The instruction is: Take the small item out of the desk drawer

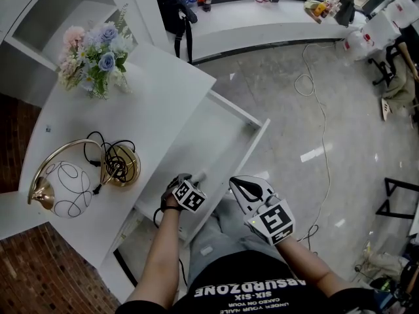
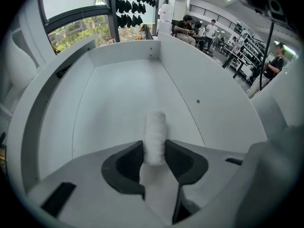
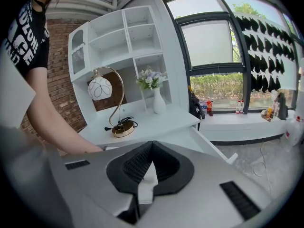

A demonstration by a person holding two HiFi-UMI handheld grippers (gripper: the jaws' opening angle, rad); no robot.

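The white desk drawer (image 1: 230, 133) stands pulled out toward me. A small white fuzzy roll (image 2: 155, 131) lies at its near end, pointing along the drawer floor (image 2: 118, 94). My left gripper (image 2: 155, 151) reaches into the drawer, and its dark pads press the roll from both sides. In the head view the left gripper (image 1: 196, 180) sits at the drawer's near corner with the roll's tip (image 1: 201, 174) showing. My right gripper (image 1: 239, 188) hovers just right of the drawer's front, outside it. In its own view the right gripper (image 3: 151, 147) has its jaws together and empty.
On the white desk (image 1: 154, 100) stand a gold lamp with a round white shade (image 1: 67, 187), its coiled black cord (image 1: 118, 157) and a vase of flowers (image 1: 95, 56). A white cable (image 1: 315, 103) snakes over the grey floor. Shelving rises behind the desk (image 3: 118, 37).
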